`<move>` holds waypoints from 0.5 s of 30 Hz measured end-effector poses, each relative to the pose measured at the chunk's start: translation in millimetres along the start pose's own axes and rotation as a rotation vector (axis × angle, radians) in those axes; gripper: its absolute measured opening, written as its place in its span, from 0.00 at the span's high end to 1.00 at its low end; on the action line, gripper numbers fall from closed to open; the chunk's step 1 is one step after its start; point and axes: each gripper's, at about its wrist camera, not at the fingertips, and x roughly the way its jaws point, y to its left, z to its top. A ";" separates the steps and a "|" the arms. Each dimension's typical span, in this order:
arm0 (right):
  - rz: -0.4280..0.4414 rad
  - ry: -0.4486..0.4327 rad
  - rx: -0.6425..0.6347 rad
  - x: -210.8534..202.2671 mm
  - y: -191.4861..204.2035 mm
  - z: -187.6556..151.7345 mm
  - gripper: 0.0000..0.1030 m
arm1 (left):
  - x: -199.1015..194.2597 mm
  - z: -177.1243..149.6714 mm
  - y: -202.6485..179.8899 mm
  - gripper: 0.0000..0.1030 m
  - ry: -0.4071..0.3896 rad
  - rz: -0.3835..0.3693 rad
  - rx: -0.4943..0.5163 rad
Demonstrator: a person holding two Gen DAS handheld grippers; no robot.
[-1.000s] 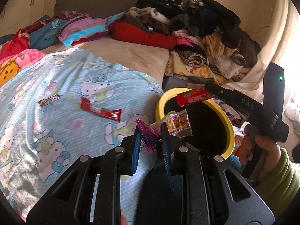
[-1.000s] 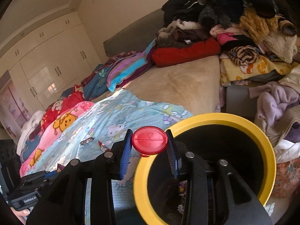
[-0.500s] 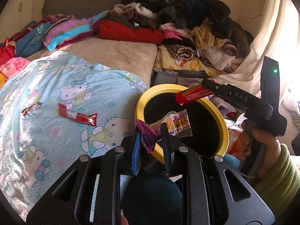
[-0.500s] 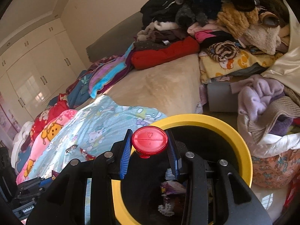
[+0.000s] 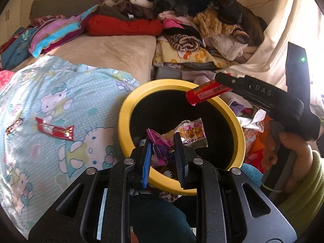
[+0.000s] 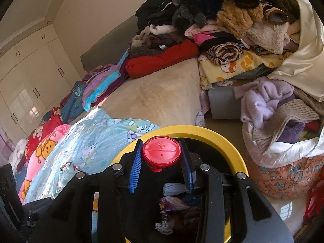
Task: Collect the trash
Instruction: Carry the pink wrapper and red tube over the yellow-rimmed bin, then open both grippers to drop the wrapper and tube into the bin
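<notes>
A bin stood right of the bed's blanket, where two wrappers lay. Piled clothes sat behind it, a laundry basket to its right.

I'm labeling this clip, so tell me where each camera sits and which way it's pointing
Left wrist: sits on the left gripper, looking forward and down into the yellow-rimmed bin with the bed beyond; shows its fingers pinching wrappers, plus the right gripper and right hand.
Right wrist: sits on the right gripper, looking over the bin toward bed and wardrobe; shows its fingers clamping a red tube.
Shared: bin, Hello Kitty blanket, clothes pile.
</notes>
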 end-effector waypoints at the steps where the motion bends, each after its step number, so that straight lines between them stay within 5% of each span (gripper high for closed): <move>1: -0.002 0.000 0.002 0.6 -1.5 0.7 0.67 | 3.6 0.3 -1.8 0.85 0.006 -0.002 0.003; 15: -0.022 0.000 0.027 1.5 -14.8 -0.2 0.67 | 31.7 2.5 -13.7 0.85 0.052 -0.013 0.033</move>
